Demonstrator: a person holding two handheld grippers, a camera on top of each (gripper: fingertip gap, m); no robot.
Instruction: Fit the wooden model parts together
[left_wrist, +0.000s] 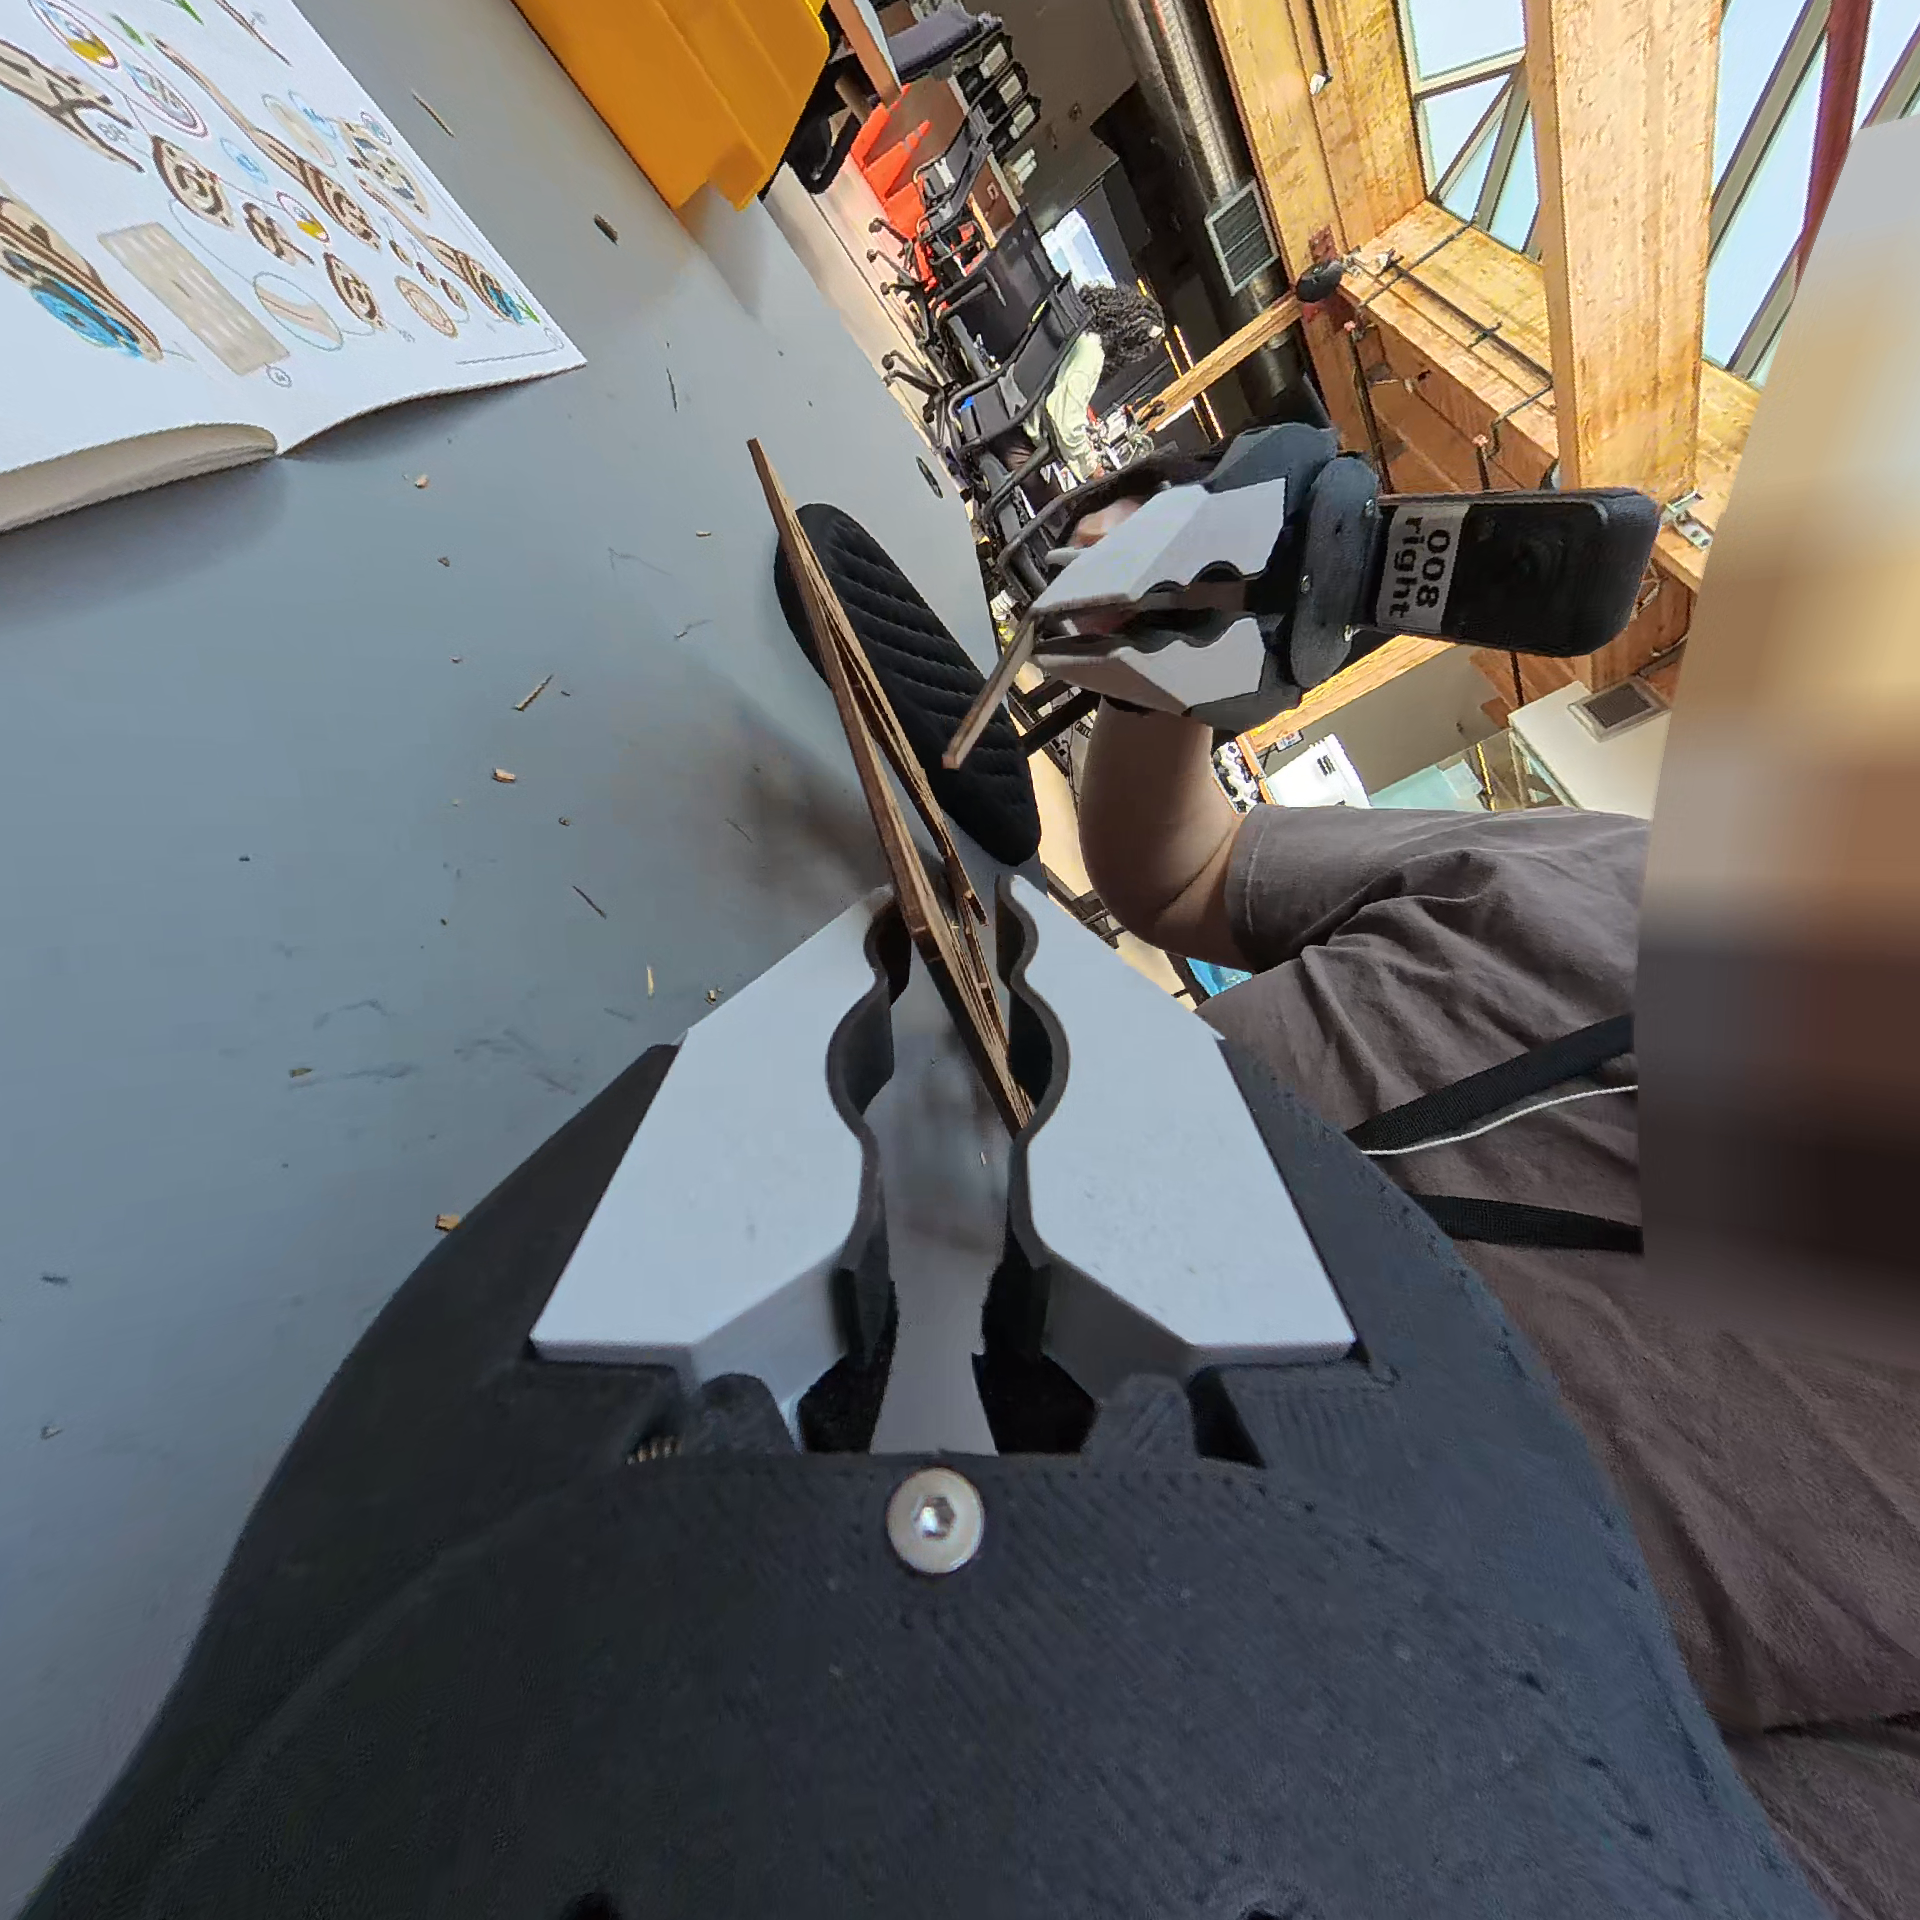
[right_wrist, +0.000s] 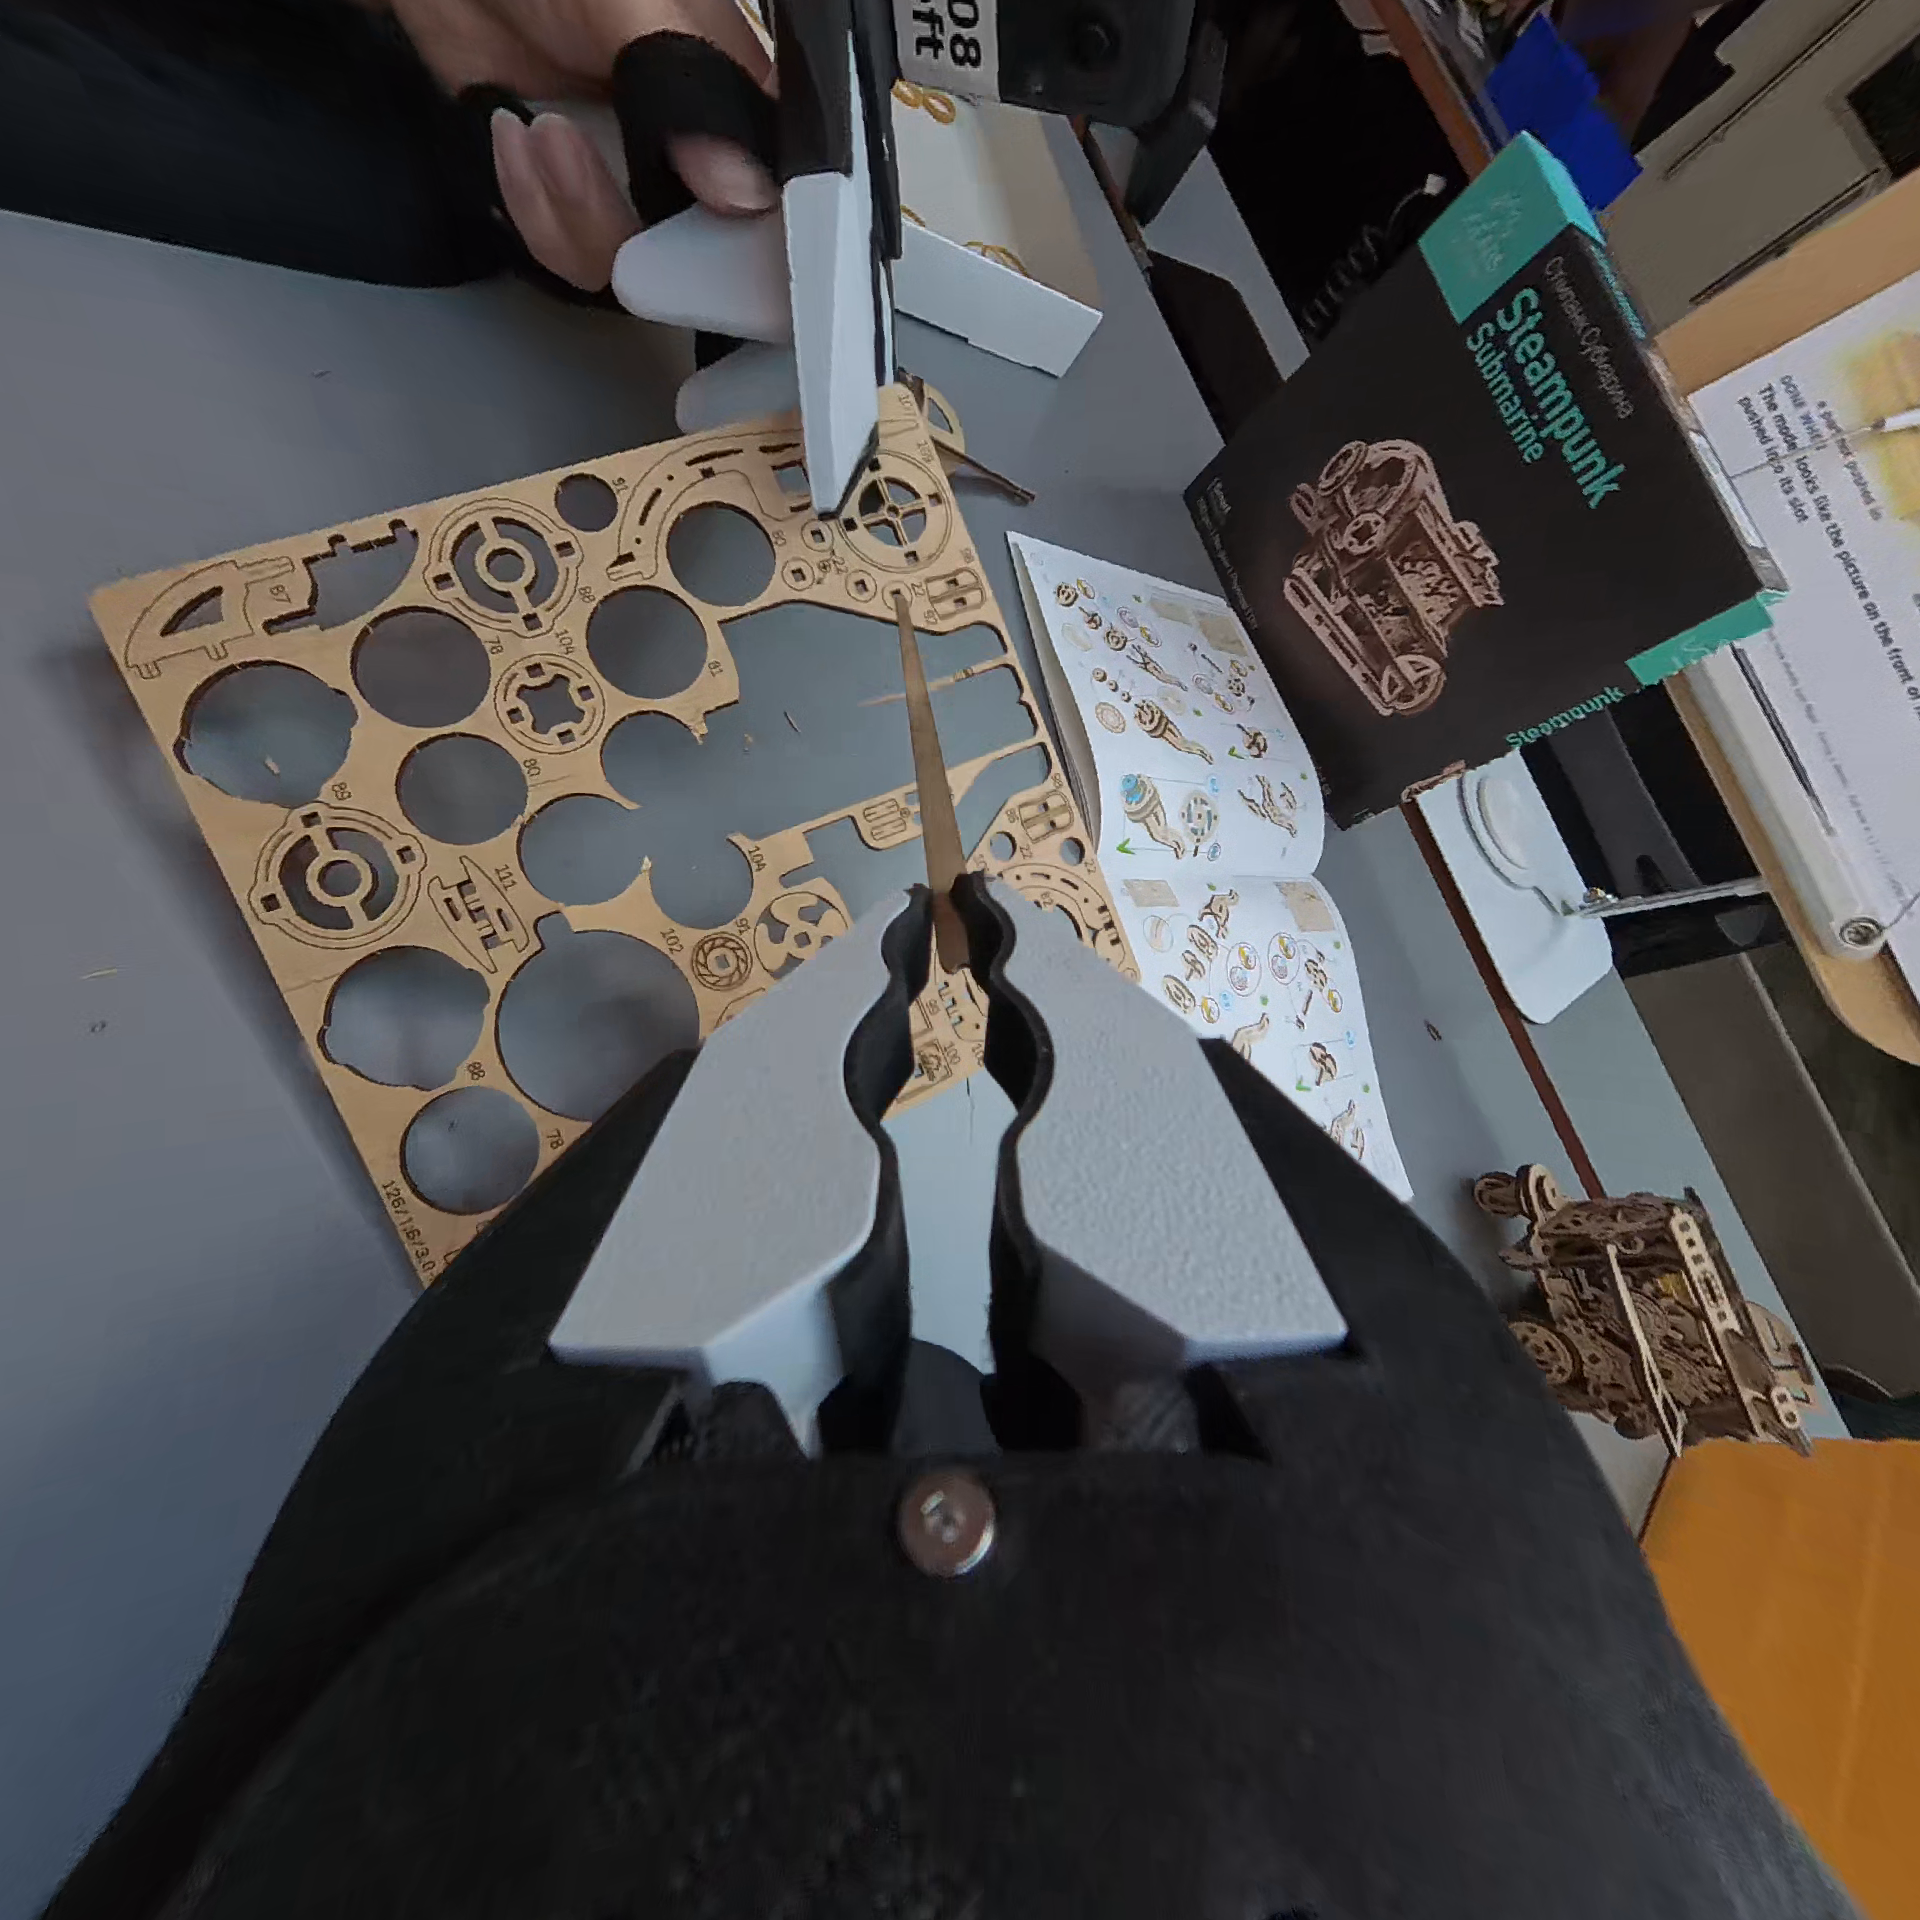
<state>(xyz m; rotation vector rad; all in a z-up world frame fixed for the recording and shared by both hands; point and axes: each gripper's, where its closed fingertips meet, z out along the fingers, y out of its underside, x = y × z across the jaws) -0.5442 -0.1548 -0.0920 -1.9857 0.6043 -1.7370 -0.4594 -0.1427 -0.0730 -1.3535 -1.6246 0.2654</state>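
Sheet: flat tan laser-cut plywood sheet, with many round holes where parts are already out, held up off the grey table at one edge; the left wrist view shows it edge-on.
Left gripper: left gripper, jaws closed down to the thickness of the sheet, clamping its edge; the right wrist view shows the same gripper coming in from the top of the picture onto the sheet's far edge.
Right gripper: right gripper, jaws nearly closed, pinching the near end of a thin brown wooden strip.
Strip position: in the air, clear of the table, projecting straight forward from the right fingertips.
Strip axis: long axis runs along the gripper's own pointing direction, toward the sheet.
Key relation: in the right wrist view the strip's free tip lines up with a small cut-out near the sheet's far edge, just beside the left gripper's grip; in the left wrist view the tip is near the sheet's face, and contact cannot be confirmed.
Nearer tool: the right gripper carries the moving part; the left only steadies the sheet.
Judged step: aligning the strip tip with a cut-out before pushing it in.
Risk: the strip is thin and may bend or snap if pushed off-axis.
Surroundings: open white instruction booklet, black kit box, finished wooden model.
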